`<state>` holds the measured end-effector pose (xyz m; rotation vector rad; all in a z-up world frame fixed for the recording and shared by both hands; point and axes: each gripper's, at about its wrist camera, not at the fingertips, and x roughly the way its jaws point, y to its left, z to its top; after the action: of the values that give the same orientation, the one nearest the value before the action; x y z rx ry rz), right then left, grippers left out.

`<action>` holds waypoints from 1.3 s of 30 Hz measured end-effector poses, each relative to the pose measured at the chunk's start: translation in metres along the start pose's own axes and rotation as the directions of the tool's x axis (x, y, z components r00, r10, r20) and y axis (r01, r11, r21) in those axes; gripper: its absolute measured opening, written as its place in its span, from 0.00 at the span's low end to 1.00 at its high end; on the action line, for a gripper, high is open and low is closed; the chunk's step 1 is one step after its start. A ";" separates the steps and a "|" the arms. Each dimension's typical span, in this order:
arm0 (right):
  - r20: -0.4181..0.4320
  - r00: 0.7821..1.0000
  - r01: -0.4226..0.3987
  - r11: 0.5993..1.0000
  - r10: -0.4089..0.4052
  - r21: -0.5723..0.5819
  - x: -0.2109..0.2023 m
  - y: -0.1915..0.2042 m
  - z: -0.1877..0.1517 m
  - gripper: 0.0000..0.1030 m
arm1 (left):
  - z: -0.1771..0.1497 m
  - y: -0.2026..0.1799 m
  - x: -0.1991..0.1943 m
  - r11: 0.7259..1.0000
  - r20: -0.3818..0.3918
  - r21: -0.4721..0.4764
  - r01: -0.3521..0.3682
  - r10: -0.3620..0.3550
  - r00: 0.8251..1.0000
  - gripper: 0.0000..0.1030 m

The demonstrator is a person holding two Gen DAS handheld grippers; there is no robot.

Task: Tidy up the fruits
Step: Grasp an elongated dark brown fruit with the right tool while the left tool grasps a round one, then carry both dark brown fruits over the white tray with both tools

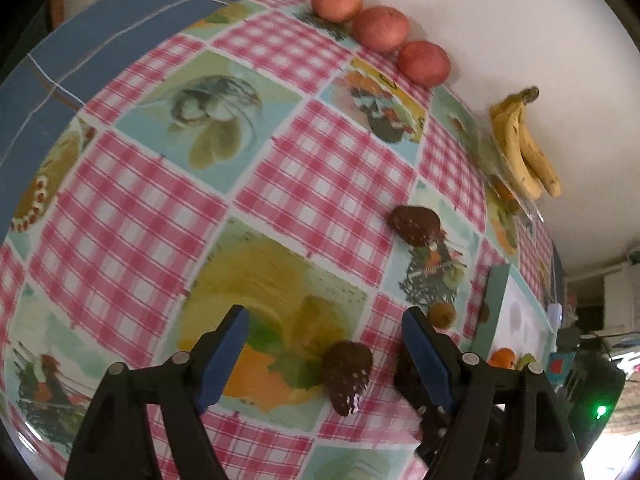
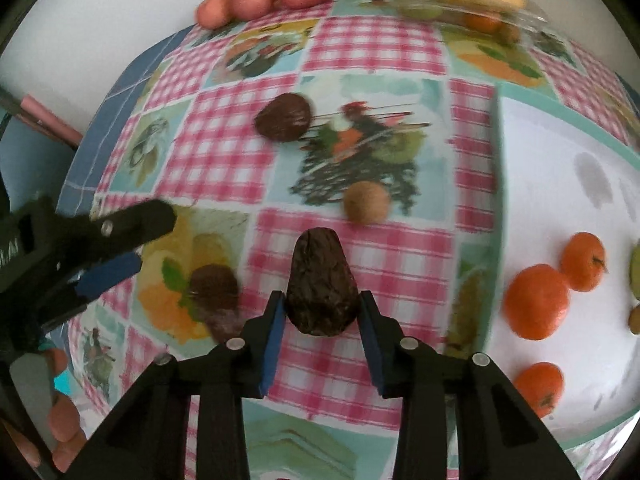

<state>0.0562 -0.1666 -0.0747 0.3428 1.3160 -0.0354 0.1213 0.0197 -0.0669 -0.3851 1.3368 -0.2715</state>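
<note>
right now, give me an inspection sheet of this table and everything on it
surface: table under a checked cloth with fruit pictures, set against a white wall
job's things: avocado between the right gripper's fingers; two more avocados and a kiwi loose on the cloth; oranges on the white tray; three red fruits and bananas by the wall
clutter: clear plastic sheet under the bananas
grippers: right gripper around the avocado, contact not clear; left gripper open, empty
cables: some at the room's edge
surroundings: green light, dim shelves
</note>
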 end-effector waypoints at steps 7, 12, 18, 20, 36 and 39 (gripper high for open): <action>0.013 1.000 -0.013 0.997 0.012 0.078 -0.006 -0.028 0.002 0.37 | -0.009 -0.008 0.012 0.999 -0.058 0.037 -0.010 0.013 0.998 0.75; 0.017 1.000 -0.027 0.994 0.025 0.105 -0.005 -0.035 0.003 0.37 | -0.013 -0.010 0.017 0.999 -0.088 0.040 -0.004 0.007 0.996 0.61; 0.021 0.999 -0.029 0.991 0.027 0.130 -0.005 -0.040 0.004 0.37 | -0.018 -0.015 0.026 0.998 -0.125 0.060 0.014 -0.006 0.992 0.45; 0.023 0.999 -0.030 0.990 0.028 0.136 -0.003 -0.040 0.006 0.37 | -0.019 -0.015 0.028 0.998 -0.133 0.053 0.018 -0.011 0.991 0.37; 0.175 0.984 -0.057 0.990 0.034 0.132 -0.052 -0.039 0.012 0.36 | -0.005 -0.021 -0.027 0.994 0.063 0.052 0.095 -0.098 0.993 0.33; 0.219 0.975 -0.063 0.988 0.031 0.139 -0.068 -0.042 0.012 0.36 | -0.005 -0.028 -0.037 0.990 0.088 0.071 0.124 -0.130 0.988 0.33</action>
<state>0.0406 -0.2215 -0.0172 0.4805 1.0914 -0.1256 0.1088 0.0085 -0.0228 -0.4233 1.2112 -0.3979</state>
